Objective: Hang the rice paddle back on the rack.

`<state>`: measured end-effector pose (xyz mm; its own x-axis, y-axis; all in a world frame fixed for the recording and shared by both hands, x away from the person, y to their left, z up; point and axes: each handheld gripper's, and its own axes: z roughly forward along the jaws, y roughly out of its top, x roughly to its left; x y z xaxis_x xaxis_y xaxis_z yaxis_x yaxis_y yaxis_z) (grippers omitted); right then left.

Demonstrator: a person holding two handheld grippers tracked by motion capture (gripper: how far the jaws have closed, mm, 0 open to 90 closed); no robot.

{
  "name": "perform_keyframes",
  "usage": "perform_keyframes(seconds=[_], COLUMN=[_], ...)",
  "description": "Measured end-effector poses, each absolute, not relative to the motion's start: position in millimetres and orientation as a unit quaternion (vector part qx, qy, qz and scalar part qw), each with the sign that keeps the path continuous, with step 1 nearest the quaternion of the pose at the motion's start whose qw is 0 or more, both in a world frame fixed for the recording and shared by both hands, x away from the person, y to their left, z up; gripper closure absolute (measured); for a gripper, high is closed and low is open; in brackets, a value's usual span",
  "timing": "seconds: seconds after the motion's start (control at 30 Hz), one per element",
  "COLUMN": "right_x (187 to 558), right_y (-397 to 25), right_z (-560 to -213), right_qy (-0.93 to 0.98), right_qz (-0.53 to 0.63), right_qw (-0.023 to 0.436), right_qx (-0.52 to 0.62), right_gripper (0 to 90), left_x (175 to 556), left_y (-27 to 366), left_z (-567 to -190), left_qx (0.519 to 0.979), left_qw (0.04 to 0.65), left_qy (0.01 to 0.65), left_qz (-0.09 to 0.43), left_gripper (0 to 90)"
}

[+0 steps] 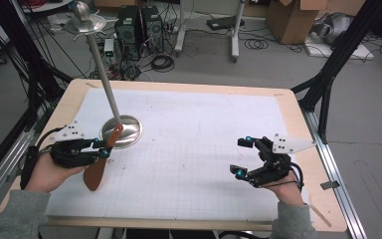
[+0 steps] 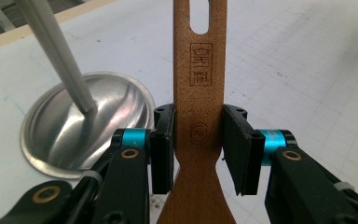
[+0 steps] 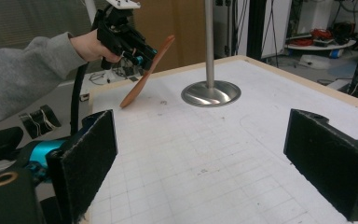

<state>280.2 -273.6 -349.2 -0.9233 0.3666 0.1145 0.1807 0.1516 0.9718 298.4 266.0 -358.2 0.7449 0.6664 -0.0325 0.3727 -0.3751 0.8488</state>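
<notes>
Left gripper (image 2: 198,140): jaws clamped on the neck of the wooden spatula (image 2: 199,116), pads on both narrow edges just above where the blade flares. Blade hangs below the jaws, tip looks to be touching or just off the white mat (image 1: 204,149); slotted handle end sticks out past the jaws toward the metal stand base (image 2: 86,121).

Likely step: hang the spatula by the slot on the stand's top hook (image 1: 83,22).

- Grip sits low on the handle, good; leaves the slot free.
- Lift first, then rotate slot-up, staying off the pole (image 1: 104,79).
- Keep squeeze firm; smooth wood may pivot.

Right gripper (image 1: 258,159): jaws wide open, empty, well apart over the mat.
</notes>
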Motion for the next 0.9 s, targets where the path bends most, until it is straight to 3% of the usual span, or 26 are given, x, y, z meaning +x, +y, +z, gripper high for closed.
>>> perform_keyframes(seconds=[0.9], right_x=[288], right_y=[-267], right_z=[-349], right_qy=[0.755], right_qz=[0.629], right_qw=[0.066], right_qx=[0.173], right_gripper=[8.4], left_x=[296], left_y=[287], left_z=[-328], left_qx=[0.787], left_qw=[0.475], left_qy=[0.333], left_qz=[0.209], left_gripper=[65.0])
